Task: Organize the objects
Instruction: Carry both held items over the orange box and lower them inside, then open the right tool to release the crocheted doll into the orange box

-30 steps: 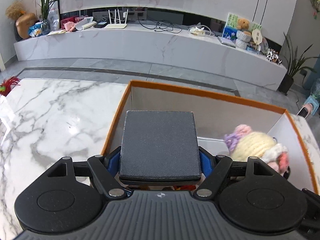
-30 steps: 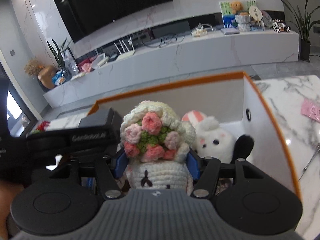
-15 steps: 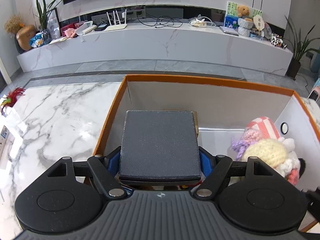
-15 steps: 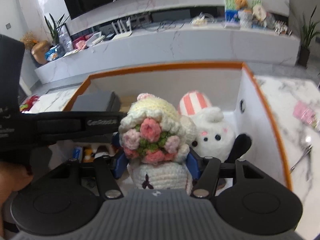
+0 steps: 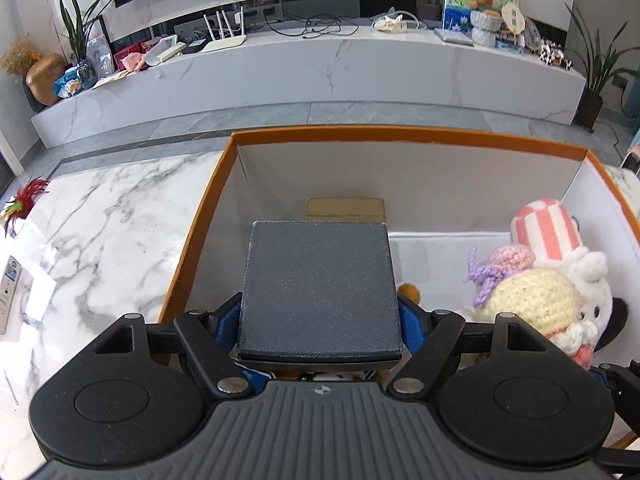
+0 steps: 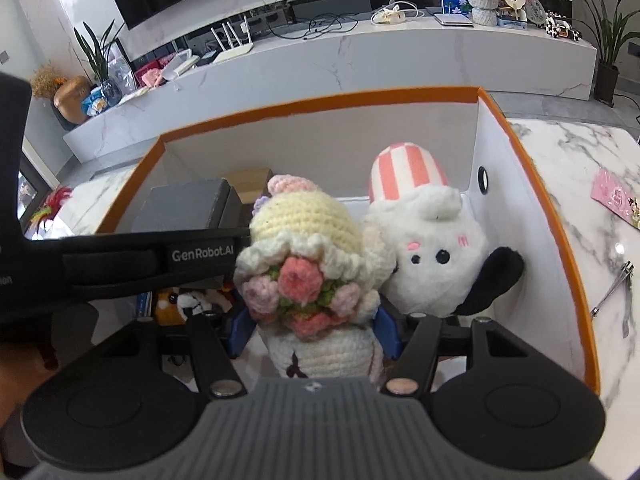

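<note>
While the left gripper (image 5: 320, 320) pinches a dark grey square box (image 5: 320, 288) flat between its blue jaws, the box juts forward past them, over the left part of the orange-rimmed bin (image 5: 400, 136). Right gripper (image 6: 316, 320): jaws pinch a crocheted doll (image 6: 308, 272) at its white body, flower bunch and cream hat ahead of them. Just right of those jaws, a white plush (image 6: 432, 256) sits against the bin wall. Beyond the left jaws, a brown carton (image 5: 346, 208) lies on the bin floor. Bin stands on the marble counter (image 5: 100, 220).
</note>
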The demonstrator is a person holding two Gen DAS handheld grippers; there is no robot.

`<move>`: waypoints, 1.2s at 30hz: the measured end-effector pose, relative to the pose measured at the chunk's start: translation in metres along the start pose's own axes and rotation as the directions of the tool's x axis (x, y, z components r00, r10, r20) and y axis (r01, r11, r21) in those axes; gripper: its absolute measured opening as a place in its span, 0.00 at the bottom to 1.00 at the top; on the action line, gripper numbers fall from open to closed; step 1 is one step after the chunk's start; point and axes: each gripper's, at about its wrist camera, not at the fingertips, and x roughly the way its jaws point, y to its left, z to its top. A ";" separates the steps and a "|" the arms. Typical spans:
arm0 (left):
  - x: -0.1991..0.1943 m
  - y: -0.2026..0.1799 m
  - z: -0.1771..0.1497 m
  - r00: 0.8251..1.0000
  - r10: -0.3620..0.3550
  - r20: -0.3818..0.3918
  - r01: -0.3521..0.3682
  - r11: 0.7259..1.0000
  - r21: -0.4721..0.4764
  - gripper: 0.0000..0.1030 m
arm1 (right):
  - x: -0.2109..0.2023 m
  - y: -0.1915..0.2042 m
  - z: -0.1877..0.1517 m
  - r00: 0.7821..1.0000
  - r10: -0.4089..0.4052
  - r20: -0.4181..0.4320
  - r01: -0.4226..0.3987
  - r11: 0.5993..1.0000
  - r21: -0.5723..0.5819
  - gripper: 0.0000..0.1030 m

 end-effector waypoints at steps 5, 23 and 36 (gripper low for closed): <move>0.001 -0.002 0.000 1.000 0.007 -0.015 -0.007 1.000 0.007 0.86 | 0.010 0.007 0.001 0.999 -0.017 -0.029 0.017 1.000 -0.021 0.62; 0.004 -0.004 -0.003 0.997 -0.067 -0.046 0.068 0.997 0.035 0.86 | 0.019 0.008 0.001 0.996 -0.078 -0.046 0.076 0.996 -0.046 0.65; 0.003 -0.003 -0.002 0.997 -0.070 -0.036 0.071 0.997 0.011 0.86 | 0.020 0.009 -0.001 0.993 -0.105 -0.047 0.103 0.993 -0.050 0.79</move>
